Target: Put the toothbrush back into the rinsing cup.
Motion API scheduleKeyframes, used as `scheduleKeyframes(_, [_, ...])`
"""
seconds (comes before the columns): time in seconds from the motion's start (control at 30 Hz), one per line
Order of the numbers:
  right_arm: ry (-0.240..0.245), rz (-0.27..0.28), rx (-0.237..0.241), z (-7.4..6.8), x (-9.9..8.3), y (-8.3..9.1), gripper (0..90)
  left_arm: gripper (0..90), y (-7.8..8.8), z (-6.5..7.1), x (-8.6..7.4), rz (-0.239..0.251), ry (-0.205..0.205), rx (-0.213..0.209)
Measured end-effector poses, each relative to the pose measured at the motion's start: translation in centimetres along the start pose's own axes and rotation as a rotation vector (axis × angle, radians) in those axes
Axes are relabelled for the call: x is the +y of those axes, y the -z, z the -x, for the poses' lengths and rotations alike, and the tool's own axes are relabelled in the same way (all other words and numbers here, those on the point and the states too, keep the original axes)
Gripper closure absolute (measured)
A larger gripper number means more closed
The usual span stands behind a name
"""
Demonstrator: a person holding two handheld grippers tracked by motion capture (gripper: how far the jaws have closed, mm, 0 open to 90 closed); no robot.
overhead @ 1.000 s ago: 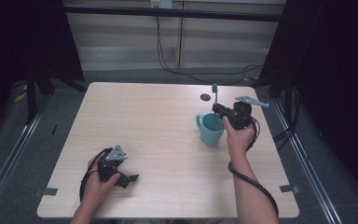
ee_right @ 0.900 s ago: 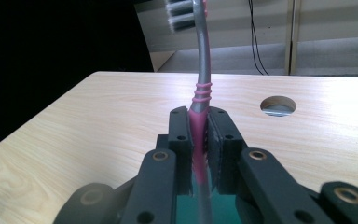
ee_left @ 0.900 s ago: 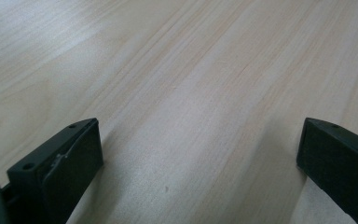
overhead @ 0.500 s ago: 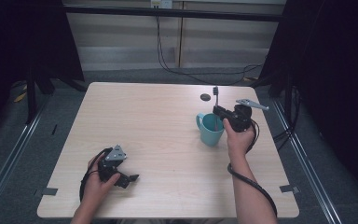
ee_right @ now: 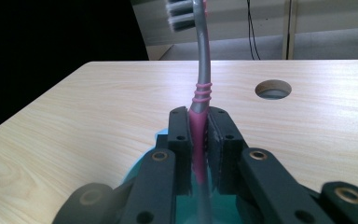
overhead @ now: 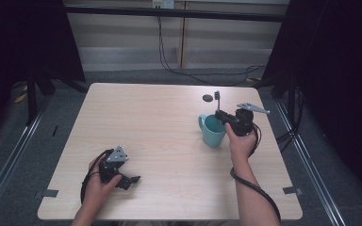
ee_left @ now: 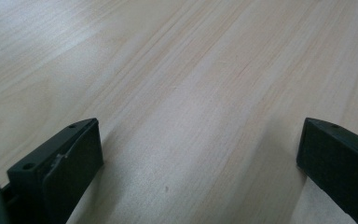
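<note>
Teal mug [overhead: 212, 130] waits beneath the right tool [overhead: 222, 115], clamped on the toothbrush [ee_right: 199, 100] (upright, to drop in); left tool [ee_left: 191, 154] rests wide, well clear of the mug.

The high view looks forward and down from above the person's side, taking in the whole bench [overhead: 160, 141] from some way off. The left gripper view sits very near the wood, looking low along its own two fingers [ee_left: 60, 168] across bare bench grain. The right gripper view looks nearly level along its fingers [ee_right: 179, 140], over the teal cup [ee_right: 168, 186] just below, toward the bench's far edge and its round hole [ee_right: 273, 89]. That hole [overhead: 208, 98] and cup [overhead: 212, 131] appear in the high view too.
</note>
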State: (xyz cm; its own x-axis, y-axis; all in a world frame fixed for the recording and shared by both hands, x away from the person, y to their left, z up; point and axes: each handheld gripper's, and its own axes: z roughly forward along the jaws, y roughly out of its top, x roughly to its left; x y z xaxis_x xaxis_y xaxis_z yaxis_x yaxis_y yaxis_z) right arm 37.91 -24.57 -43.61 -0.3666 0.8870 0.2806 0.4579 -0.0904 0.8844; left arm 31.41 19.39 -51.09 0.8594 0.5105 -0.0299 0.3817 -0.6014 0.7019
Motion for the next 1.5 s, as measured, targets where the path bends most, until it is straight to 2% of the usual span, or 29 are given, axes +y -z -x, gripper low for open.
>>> scheduleKeyframes(0.37, [0.009, -0.011, -0.001, 0.0, -0.6, -0.2, 80.2, 0.0, 0.0, 0.0, 0.0, 0.0, 0.0, 0.0])
scheduleKeyframes(0.73, [0.024, -0.023, -0.023, 0.0, -0.9, 0.1, 78.5, 0.0, 0.0, 0.0, 0.0, 0.0, 0.0, 0.0])
scheduleKeyframes(0.93, [0.026, -0.03, -0.031, -0.1, -1.0, 0.3, 69.1, 0.0, 0.0, 0.0, 0.0, 0.0, 0.0, 0.0])
scheduleKeyframes(1.23, [0.066, -0.037, -0.039, -0.7, -0.4, 1.0, 55.9, 0.0, 0.0, 0.0, 0.0, 0.0, 0.0, 0.0])
scheduleKeyframes(1.5, [0.074, -0.063, -0.038, -1.0, -0.3, 1.5, 50.6, 0.0, 0.0, 0.0, 0.0, 0.0, 0.0, 0.0])
